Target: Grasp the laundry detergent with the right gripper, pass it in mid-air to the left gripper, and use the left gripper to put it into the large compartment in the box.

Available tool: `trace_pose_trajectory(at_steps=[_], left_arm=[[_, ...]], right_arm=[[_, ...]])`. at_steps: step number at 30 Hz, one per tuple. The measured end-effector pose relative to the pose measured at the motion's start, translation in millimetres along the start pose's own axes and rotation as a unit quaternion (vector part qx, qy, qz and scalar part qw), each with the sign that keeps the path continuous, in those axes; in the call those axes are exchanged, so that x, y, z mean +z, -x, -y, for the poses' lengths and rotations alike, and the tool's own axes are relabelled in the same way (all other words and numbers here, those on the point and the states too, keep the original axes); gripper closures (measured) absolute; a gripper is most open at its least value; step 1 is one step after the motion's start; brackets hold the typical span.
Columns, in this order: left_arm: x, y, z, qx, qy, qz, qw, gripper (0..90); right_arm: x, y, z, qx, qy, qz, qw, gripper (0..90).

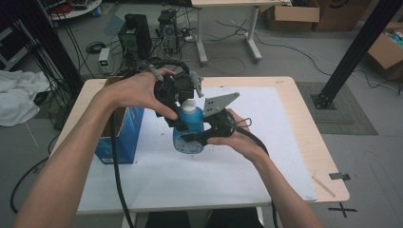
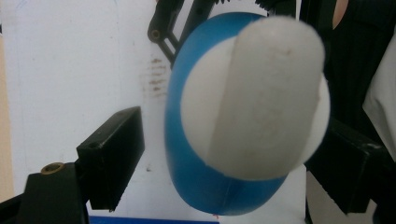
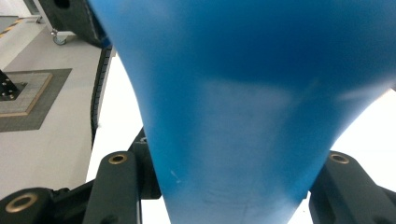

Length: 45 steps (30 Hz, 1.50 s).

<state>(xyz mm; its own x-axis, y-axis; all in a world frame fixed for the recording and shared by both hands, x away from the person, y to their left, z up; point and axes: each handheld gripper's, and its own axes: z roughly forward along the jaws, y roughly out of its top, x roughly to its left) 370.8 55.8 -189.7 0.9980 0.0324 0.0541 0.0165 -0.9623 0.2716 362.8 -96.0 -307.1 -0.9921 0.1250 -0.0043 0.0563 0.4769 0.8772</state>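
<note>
— What are we handling here?

— A blue bottle (image 1: 189, 128) with a white cap (image 1: 189, 105), standing on the white mat (image 1: 266, 156) in the middle of the table (image 1: 309, 142). We judge it to be a stiff plastic shell, smooth and likely a bit slippery, fairly light unless it is full, which we cannot tell.

— Where do we have hold of it?

— Our right gripper (image 1: 192, 138) comes in from the side, its jaws clamped on the lower body; in the right gripper view the blue wall sits between the two black jaws and touches both. That is the sensible place, low and wide, so the bottle stays upright.

— And the other tool?

— Our left gripper (image 1: 179, 107) comes down from above over the cap. In the left gripper view its jaws stand apart, one on each side of the cap (image 2: 261, 102), with white mat showing between the left-hand jaw and the bottle, so we are not pressing yet.

— Where should it bite?

— On the cap's flat sides, we think; the rounded top would slide out. The blue box (image 1: 121, 135) stands just to the left, well clear.
</note>
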Motion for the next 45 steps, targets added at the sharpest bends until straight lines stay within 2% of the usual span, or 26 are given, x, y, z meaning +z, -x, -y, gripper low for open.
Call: trace_pose_trajectory(at_steps=[15, 31, 45], left_arm=[[6.1, 1.4, -0.3, 0.004, 0.0, 0.0, 1.0, 20.3], [11.2, 2.0, 0.4, 0.004, 0.0, 0.003, 1.0, 27.5], [11.4, 3.0, 0.6, 0.006, 0.0, 0.007, 1.0, 30.1]], right_arm=[[-0.9, 0.4, -1.2, 0.004, 0.006, -0.003, 1.0, 46.5], [0.8, -0.7, -1.0, 0.003, 0.004, -0.007, 1.0, 46.5], [2.4, -0.6, -0.8, 0.003, 0.002, -0.006, 1.0, 46.4]])
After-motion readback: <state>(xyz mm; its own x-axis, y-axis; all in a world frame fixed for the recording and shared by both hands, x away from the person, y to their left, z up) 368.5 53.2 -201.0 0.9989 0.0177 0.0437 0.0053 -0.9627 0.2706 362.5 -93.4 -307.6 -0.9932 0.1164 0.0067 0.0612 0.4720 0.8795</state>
